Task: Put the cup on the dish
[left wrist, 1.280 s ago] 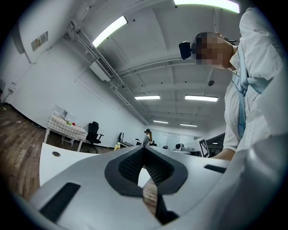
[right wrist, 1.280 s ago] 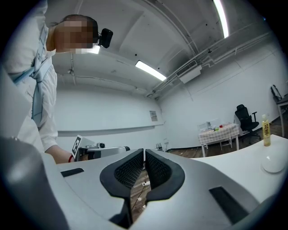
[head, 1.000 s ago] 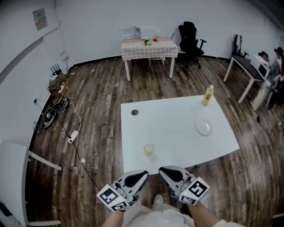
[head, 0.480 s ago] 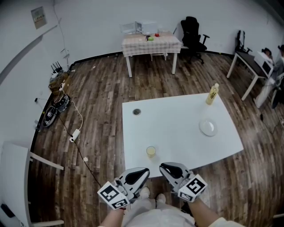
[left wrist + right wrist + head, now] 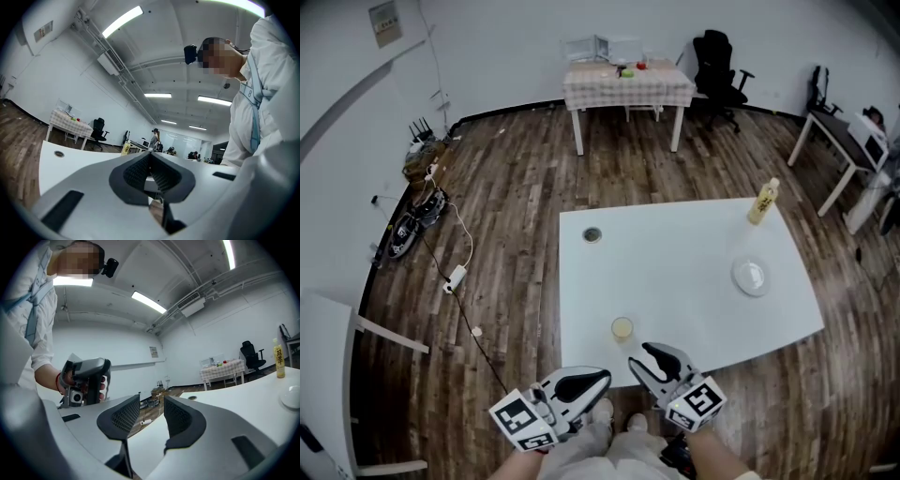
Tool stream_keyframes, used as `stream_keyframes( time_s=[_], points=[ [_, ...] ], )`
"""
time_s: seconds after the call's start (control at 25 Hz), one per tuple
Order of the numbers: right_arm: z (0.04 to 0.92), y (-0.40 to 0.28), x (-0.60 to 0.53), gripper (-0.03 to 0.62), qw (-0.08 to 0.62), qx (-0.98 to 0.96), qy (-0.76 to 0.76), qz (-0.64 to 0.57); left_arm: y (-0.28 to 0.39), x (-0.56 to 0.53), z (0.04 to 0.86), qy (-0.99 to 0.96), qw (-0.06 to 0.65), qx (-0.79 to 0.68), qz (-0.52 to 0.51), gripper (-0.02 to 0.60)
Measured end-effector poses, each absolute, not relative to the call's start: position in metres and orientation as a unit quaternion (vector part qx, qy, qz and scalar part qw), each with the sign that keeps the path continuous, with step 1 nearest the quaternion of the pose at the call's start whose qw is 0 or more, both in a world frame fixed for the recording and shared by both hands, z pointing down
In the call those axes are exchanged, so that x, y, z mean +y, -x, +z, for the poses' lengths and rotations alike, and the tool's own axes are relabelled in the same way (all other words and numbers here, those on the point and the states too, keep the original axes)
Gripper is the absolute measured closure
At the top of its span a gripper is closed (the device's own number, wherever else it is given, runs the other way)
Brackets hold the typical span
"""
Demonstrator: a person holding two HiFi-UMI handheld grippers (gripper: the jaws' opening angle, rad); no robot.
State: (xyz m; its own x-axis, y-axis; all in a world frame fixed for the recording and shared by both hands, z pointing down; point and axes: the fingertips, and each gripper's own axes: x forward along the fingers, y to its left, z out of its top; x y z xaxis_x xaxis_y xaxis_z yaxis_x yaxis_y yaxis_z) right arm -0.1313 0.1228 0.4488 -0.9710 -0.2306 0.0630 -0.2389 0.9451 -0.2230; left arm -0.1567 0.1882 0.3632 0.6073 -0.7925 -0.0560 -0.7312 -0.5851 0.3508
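The cup (image 5: 622,328) is found near the table's (image 5: 675,234) front edge, well apart from the dish (image 5: 751,277). The right gripper's (image 5: 637,357) jaws have just been opening and are held apart, empty; the left gripper (image 5: 602,377) is closed on nothing. The cup could be knocked over by a careless approach.

Here's a white top (image 5: 276,70), a pale blue lanyard (image 5: 254,131), a red band (image 5: 58,380) on the left wrist. Left hand-held gripper (image 5: 602,377) and right hand-held gripper (image 5: 640,356): grey shells, dark meshed pads (image 5: 125,420), black-and-white marker cubes (image 5: 520,422).
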Motion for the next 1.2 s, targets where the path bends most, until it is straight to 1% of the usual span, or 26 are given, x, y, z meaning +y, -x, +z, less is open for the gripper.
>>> stream_keyframes(
  time_s=[0.32, 0.52, 0.76, 1.2],
  points=[
    [0.505, 0.149, 0.095, 0.345, 0.044, -0.982, -0.147, 0.114, 0.165, 0.185, 0.393, -0.884, 0.173, -0.422, -0.103, 0.580],
    [0.533, 0.162, 0.079, 0.322, 0.065, -0.977, -0.161, 0.123, 0.176, 0.170, 0.408, -0.883, 0.184, -0.419, -0.102, 0.580],
    [0.545, 0.173, 0.073, 0.313, 0.065, -0.979, -0.160, 0.108, 0.177, 0.158, 0.414, -0.889, 0.186, -0.407, -0.097, 0.580],
    [0.566, 0.189, 0.065, 0.307, 0.104, -0.977, -0.159, 0.094, 0.175, 0.143, 0.416, -0.889, 0.196, -0.402, -0.100, 0.580]
  ],
)
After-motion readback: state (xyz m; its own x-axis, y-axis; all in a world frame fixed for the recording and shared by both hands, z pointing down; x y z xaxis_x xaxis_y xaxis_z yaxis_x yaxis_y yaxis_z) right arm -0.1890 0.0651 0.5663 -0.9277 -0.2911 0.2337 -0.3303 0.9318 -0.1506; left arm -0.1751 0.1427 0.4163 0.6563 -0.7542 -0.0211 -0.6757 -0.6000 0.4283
